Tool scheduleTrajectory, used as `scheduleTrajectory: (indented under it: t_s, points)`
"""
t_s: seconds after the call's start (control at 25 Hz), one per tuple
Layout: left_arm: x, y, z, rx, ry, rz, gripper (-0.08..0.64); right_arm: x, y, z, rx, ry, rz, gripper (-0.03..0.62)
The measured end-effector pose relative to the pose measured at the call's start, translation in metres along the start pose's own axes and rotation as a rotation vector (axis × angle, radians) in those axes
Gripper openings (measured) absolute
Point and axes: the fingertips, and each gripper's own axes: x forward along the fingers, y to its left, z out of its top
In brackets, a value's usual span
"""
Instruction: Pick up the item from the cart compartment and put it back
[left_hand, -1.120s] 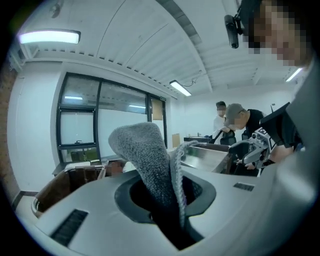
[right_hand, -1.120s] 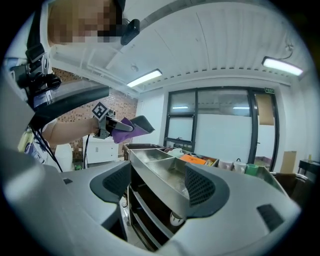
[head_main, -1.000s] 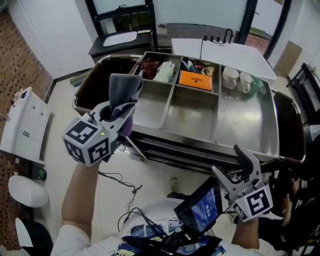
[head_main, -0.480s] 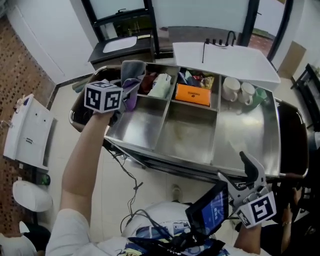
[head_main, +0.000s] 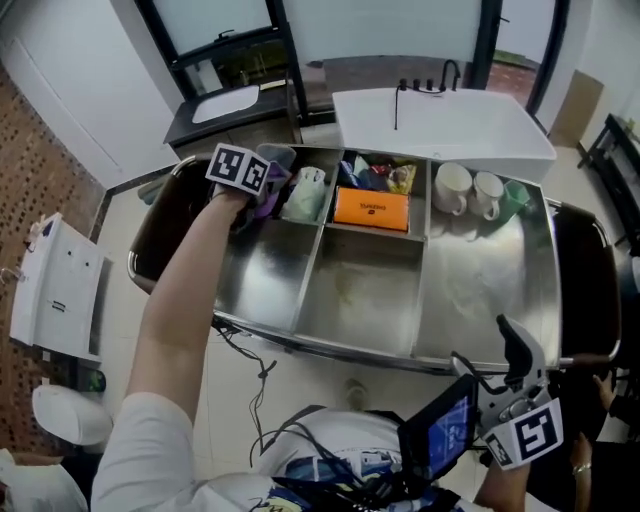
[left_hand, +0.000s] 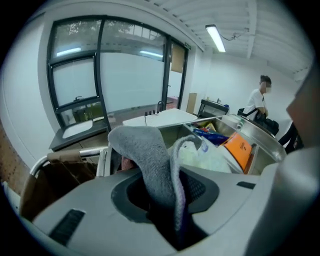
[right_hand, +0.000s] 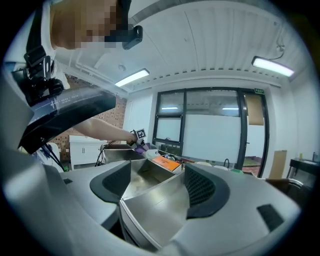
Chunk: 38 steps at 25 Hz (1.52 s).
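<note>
My left gripper reaches over the back left compartment of the steel cart, its marker cube uppermost. A grey cloth with a purple edge stands up out of its jaws. In the left gripper view the cloth fills the narrow gap of the left gripper; the jaws are opening and the cloth is still between them. My right gripper hangs low at the cart's near right edge. It is open with nothing between its fingers, as the right gripper view also shows.
The back compartments hold a white bag, an orange packet and two white mugs. The front compartments show bare steel. A white sink counter stands behind the cart, and a white cabinet at the far left.
My left gripper has carried the grey cloth away from me, from the cart's near left corner to over the back left compartment. The right gripper has barely shifted.
</note>
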Motion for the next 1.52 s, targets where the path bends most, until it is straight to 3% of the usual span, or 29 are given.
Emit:
scheduleTrajectory:
  t_s: [0.12, 0.2, 0.48, 0.84, 1.2, 1.36, 1.52]
  points:
    - [0.015, -0.001, 0.003, -0.015, -0.027, -0.033, 0.222, 0.0, -0.011, -0.005, 0.001, 0.015, -0.02, 0.353]
    - [0.024, -0.006, 0.006, 0.016, -0.031, -0.033, 0.282, 0.002, -0.013, -0.007, 0.0, 0.025, -0.026, 0.353]
    - [0.014, -0.001, 0.019, 0.042, -0.107, 0.004, 0.327, 0.017, -0.003, -0.005, -0.006, 0.021, -0.007, 0.353]
    - [-0.081, 0.004, 0.042, 0.066, -0.345, 0.023, 0.327, 0.041, 0.033, 0.005, -0.005, 0.018, -0.009, 0.353]
    - [-0.228, -0.071, -0.013, 0.163, -0.602, -0.041, 0.316, 0.054, 0.104, 0.019, -0.014, 0.011, 0.009, 0.353]
    - [-0.299, -0.113, -0.063, 0.209, -0.691, -0.055, 0.314, 0.055, 0.135, 0.026, -0.023, 0.006, 0.019, 0.353]
    - [-0.336, -0.146, -0.131, 0.235, -0.701, -0.03, 0.314, 0.045, 0.162, 0.033, -0.018, 0.003, 0.009, 0.353]
